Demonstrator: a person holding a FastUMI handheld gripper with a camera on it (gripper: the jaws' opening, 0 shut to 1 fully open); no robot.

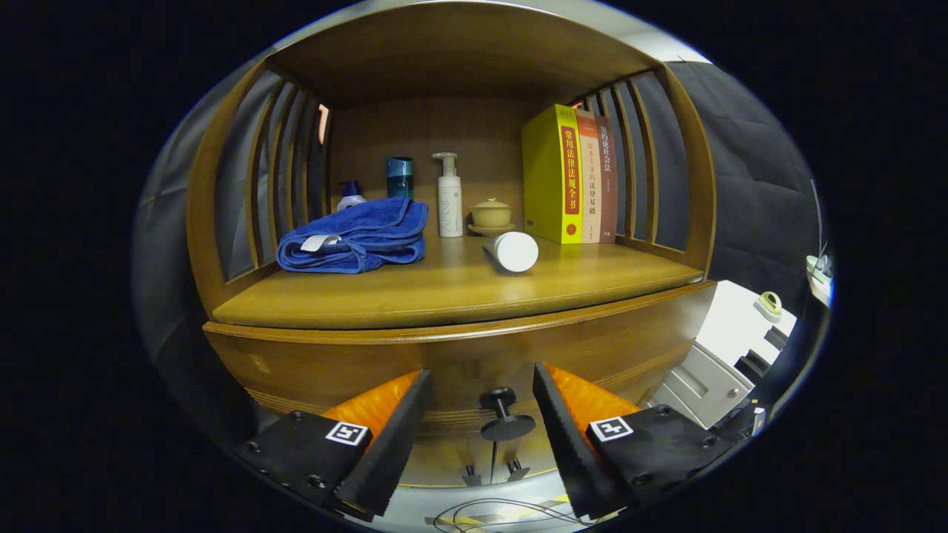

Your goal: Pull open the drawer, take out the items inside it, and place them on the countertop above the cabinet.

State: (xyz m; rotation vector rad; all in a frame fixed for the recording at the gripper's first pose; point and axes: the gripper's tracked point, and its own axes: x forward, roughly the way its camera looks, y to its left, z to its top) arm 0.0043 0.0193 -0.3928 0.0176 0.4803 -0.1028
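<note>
The gripper (480, 433) is hanging released, its fingers spread either side of the knob (506, 414), touching nothing; the knob is sitting on the drawer (459, 363) front, which is shut, just under the worktop (444, 289). The knob looks stiff and small, probably slick, so the fingers ought to be pinching its thin stem behind the disc; the drawer likely drags heavy. What is lying inside the drawer is hidden; below the knob, the cabinet's lower handles are partly cut off.
</note>
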